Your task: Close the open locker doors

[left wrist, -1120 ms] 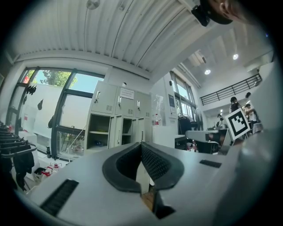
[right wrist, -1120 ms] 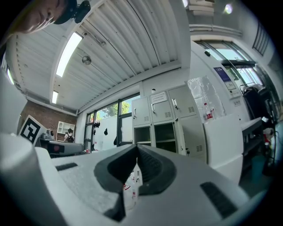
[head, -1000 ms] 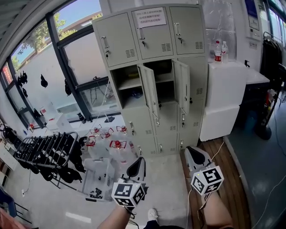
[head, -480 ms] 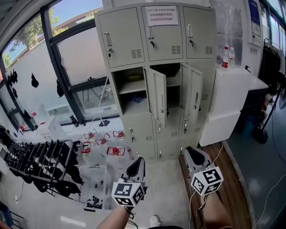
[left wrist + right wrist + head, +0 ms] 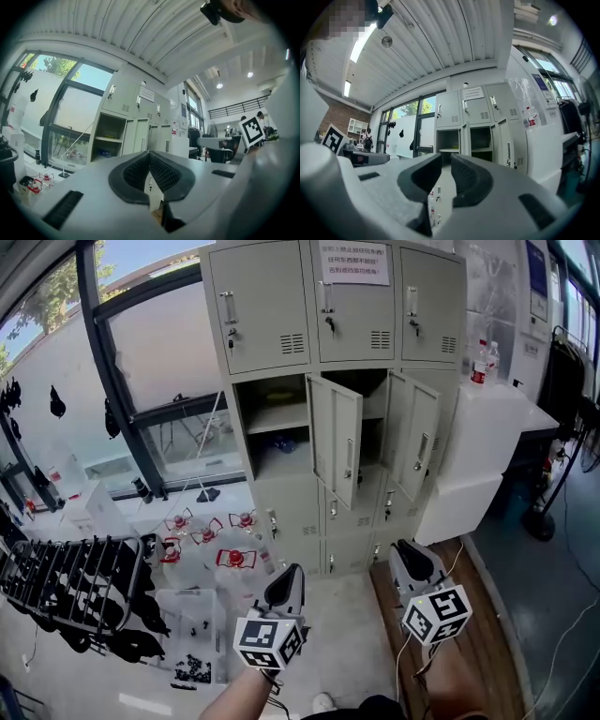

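The grey locker bank (image 5: pixel 328 381) stands ahead against the wall. In its middle row two doors hang open: one (image 5: pixel 336 440) at the centre and one (image 5: pixel 418 444) to its right. The left compartment (image 5: pixel 272 427) with a shelf and the centre compartment (image 5: pixel 364 395) gape. My left gripper (image 5: pixel 289 575) is low in the head view, well short of the lockers, jaws shut on nothing (image 5: pixel 149 171). My right gripper (image 5: pixel 409 554) is beside it, equally far back. Its jaws (image 5: pixel 446 180) are opening, a narrow gap between them with nothing in it. The lockers (image 5: pixel 480 126) show beyond.
A white cabinet (image 5: pixel 473 460) with water bottles (image 5: pixel 485 362) adjoins the lockers on the right. Water jugs with red caps (image 5: pixel 234 559) and a plastic bin (image 5: pixel 192 634) sit on the floor at left, near a black rack (image 5: pixel 66 577). Large windows (image 5: pixel 150 352) fill the left wall.
The lockers have grown larger and shifted right in the head view as I came closer. Both grippers keep about the same place in the view.
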{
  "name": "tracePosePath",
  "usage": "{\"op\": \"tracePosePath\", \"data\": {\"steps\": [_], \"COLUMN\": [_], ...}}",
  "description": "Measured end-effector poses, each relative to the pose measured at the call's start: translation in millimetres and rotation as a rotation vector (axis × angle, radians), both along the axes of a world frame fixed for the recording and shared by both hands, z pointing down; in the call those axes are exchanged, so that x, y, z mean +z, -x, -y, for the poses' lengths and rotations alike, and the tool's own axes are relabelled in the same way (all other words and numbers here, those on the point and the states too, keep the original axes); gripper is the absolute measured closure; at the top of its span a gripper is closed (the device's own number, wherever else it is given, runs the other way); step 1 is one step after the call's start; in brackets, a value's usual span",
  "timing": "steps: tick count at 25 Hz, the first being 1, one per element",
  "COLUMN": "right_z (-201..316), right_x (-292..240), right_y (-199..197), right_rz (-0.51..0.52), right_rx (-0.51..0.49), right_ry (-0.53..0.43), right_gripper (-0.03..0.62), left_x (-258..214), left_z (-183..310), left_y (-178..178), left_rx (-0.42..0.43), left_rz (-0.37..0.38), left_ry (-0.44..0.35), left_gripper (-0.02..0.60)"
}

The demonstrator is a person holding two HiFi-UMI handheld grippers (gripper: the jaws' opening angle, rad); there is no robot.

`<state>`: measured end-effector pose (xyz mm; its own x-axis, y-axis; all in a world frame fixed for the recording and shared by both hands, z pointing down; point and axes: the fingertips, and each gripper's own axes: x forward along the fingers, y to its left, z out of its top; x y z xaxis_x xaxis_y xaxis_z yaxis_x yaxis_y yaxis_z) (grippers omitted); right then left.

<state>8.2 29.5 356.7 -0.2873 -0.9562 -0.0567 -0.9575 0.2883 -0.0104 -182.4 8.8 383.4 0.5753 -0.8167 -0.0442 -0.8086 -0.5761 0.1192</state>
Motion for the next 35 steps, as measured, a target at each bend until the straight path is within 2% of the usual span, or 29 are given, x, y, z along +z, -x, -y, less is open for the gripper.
{"op": "tracePosePath", "data": {"steps": [15,16,17,19,20,25,35], "right_z": [74.5,82.5,91.1,109.4,118.5,162.5,232.2], "right_x": [11.4,10.9,10.0,8.1,7.2,5.2,5.8], "right_y": [-19.3,-22.4,-25.2,-30.7,-33.9,-56.2,-106.5], "right_rz": [0.008,0.009,0.011,0.015,0.015,0.024,0.042], "right_rx": [-0.027,-0.033,-0.041,-0.057,-0.064,-0.087,-0.115], "right_ry": [0.014,0.013,0.010,0.004,0.001,-0.003,0.008], "right_gripper": [0.502,0.495,0.488,0.478,0.473,0.469,0.468], "left_x": [6.1,4.8,3.6,2.0,1.5,-0.6,0.8], "left_z": [73.3,79.8,87.0,102.6,110.6,148.3,213.7], "left_y": [-24.7,-28.3,-32.3,-41.4,-46.2,-74.6,-138.5], "left_rx": [0.003,-0.001,-0.002,0.000,-0.001,-0.007,-0.014], "left_rz": [0.023,0.025,0.030,0.045,0.054,0.075,0.104], "left_ry": [0.004,-0.003,-0.010,-0.019,-0.022,-0.031,-0.025], "left_gripper": [0.577,0.568,0.527,0.340,0.318,0.282,0.265]}}
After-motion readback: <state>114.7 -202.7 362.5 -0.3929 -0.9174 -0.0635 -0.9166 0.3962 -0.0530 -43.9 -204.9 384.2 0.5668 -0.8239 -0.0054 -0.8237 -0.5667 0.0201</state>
